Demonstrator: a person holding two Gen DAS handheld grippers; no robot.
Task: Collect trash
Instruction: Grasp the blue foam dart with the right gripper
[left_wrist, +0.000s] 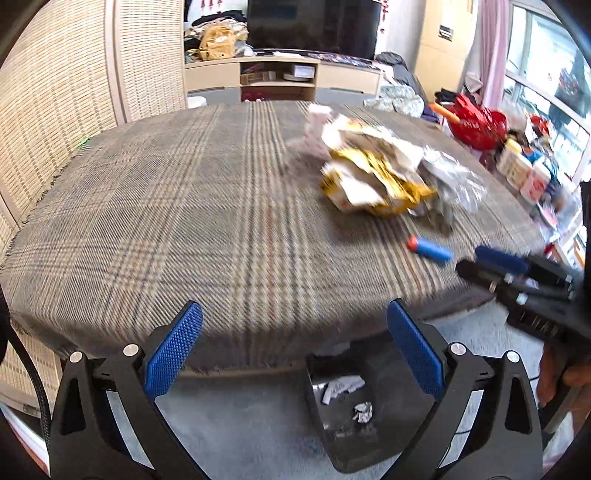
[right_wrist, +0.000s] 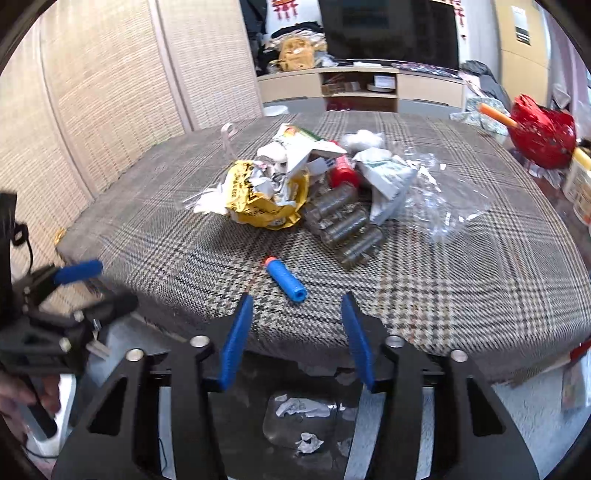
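A heap of trash lies mid-table: a crumpled yellow wrapper (right_wrist: 264, 199), white paper packets (right_wrist: 388, 173), a red-capped item (right_wrist: 343, 171), clear plastic bottles (right_wrist: 343, 225) and a clear plastic bag (right_wrist: 439, 199). The heap shows blurred in the left wrist view (left_wrist: 384, 173). A blue foam dart with an orange tip (right_wrist: 285, 279) lies nearer the front edge, also in the left wrist view (left_wrist: 430, 250). My right gripper (right_wrist: 297, 306) is open and empty, just short of the dart. My left gripper (left_wrist: 295, 314) is open and empty over the table's front edge. A black bin (right_wrist: 303, 424) holding crumpled scraps stands below.
The table wears a plaid cloth (right_wrist: 461, 280). A red bag (right_wrist: 541, 129) and jars (left_wrist: 517, 162) stand at the right. Woven screen panels (left_wrist: 55, 103) line the left. A TV cabinet (right_wrist: 362, 88) stands behind. The bin also shows in the left wrist view (left_wrist: 347, 413).
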